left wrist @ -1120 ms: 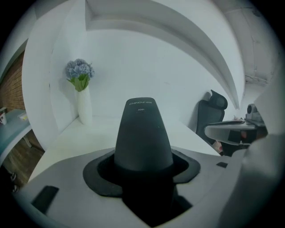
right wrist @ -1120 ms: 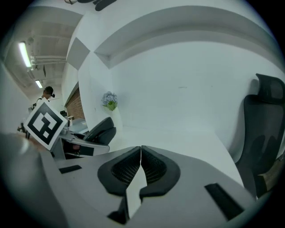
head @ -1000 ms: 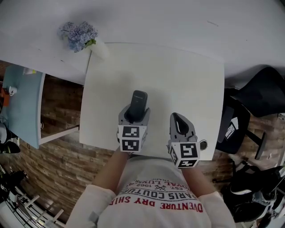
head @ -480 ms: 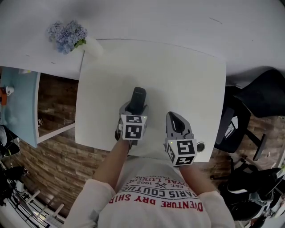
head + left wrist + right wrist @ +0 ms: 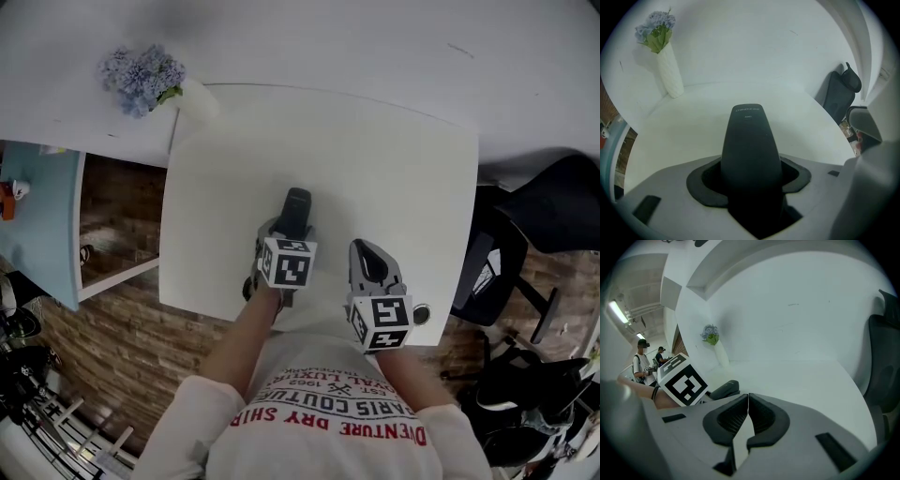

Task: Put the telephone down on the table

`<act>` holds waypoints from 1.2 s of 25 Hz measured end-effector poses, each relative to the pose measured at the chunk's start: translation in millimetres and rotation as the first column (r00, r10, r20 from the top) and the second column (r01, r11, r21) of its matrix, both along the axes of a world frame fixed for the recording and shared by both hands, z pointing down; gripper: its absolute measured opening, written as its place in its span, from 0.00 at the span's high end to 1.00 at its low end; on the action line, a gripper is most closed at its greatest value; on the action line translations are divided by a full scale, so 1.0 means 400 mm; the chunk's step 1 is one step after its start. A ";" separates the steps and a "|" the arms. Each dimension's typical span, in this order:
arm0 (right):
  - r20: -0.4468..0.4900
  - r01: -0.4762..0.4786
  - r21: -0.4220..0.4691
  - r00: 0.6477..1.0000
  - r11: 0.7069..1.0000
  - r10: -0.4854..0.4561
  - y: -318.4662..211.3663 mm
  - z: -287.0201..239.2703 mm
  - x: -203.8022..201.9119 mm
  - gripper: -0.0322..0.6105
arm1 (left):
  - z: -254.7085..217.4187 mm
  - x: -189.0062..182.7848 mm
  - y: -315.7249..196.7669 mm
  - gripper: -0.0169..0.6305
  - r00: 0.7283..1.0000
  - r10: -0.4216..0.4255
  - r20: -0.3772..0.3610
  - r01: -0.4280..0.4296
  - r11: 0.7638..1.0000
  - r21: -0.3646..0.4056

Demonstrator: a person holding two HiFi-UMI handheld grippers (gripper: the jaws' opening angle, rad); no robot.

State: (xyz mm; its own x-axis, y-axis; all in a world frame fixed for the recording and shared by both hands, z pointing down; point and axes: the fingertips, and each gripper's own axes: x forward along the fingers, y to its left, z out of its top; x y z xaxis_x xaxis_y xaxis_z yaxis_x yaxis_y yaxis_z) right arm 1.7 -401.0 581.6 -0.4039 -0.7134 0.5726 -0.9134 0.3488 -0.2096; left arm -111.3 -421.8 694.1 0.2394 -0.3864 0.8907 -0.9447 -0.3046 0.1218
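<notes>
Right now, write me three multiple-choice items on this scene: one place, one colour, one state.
1. Where does the vase stand?
A. the table's far left corner
B. its near edge
C. the floor
2. What colour is the telephone?
A. white
B. black
C. red
3. How is the right claw?
A. shut, empty
B. shut on the telephone
C. wide open
1 A: the head view shows it at that corner. 2 B: it shows black in the left claw. 3 A: it is closed with nothing between.

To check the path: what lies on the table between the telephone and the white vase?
Nothing; the left gripper view shows only bare table between the telephone and the vase.
</notes>
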 end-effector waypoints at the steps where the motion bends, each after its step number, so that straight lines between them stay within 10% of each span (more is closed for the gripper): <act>1: -0.001 -0.001 0.001 1.000 1.000 0.001 -0.001 0.000 -0.001 0.91 | 0.000 0.000 0.000 0.53 1.000 0.002 0.000 -0.002 1.000 0.000; 13: -0.001 -0.007 0.029 1.000 1.000 0.008 0.005 -0.029 -0.011 0.91 | -0.061 0.016 0.004 0.38 0.987 -0.023 -0.159 0.030 0.998 0.046; 19: 0.003 -0.027 0.062 1.000 0.998 0.027 0.030 -0.071 -0.014 0.91 | -0.162 -0.024 0.007 0.38 0.987 -0.045 -0.152 0.073 0.979 0.188; 20: 0.004 -0.030 0.070 1.000 0.997 0.030 0.037 -0.079 -0.016 0.91 | -0.188 -0.041 0.006 0.40 0.989 -0.062 -0.137 0.094 0.966 0.240; 23: 0.000 -0.033 0.094 0.999 0.995 0.033 0.064 -0.105 -0.030 0.91 | -0.268 -0.090 0.008 0.85 0.986 -0.130 -0.105 0.161 0.910 0.383; 30: -0.005 -0.042 0.173 0.999 0.984 0.043 0.143 -0.181 -0.064 0.91 | -0.412 -0.078 0.085 0.94 0.983 -0.029 -0.183 0.126 0.831 0.541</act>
